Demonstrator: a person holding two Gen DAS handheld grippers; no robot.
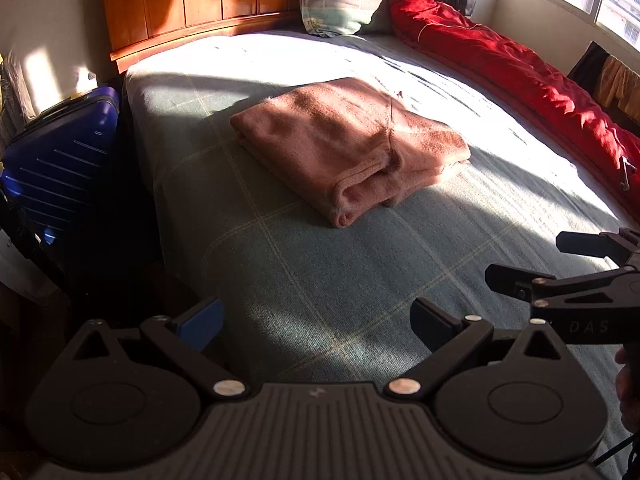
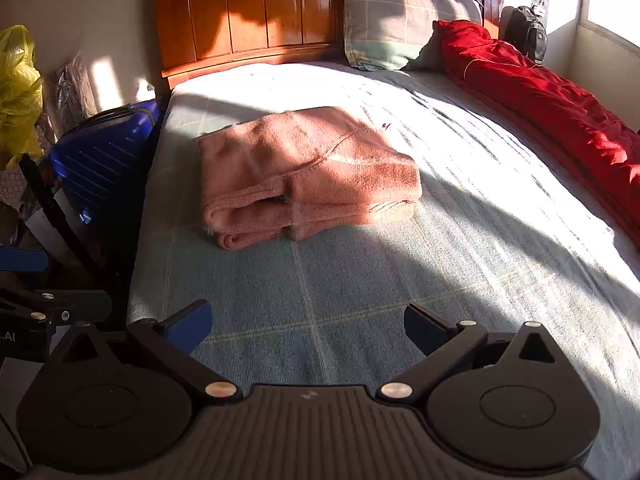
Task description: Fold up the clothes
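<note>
Both the left gripper (image 1: pixel 316 326) and right gripper (image 2: pixel 308 326) are hovering with jaws released, empty; the folded pink fleece garment (image 2: pixel 304 176) is lying finished, needing only gentle squaring.

Folded garment (image 2: pixel 308 176): salmon pink. Bed sheet (image 2: pixel 360 288): grey-green with pale check lines. Pillow (image 2: pixel 396 20): same check. Quilt (image 2: pixel 552 108): red. Suitcase (image 2: pixel 108 156): blue. Headboard (image 2: pixel 248 12): orange-brown wood.

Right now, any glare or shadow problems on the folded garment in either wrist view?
Left wrist: pink garment mostly shaded, sheet behind it blown out. Right wrist: sun stripe across the garment, front folds dim, sheet to its right overexposed. Both sharp, fisheye-bent edges.
</note>
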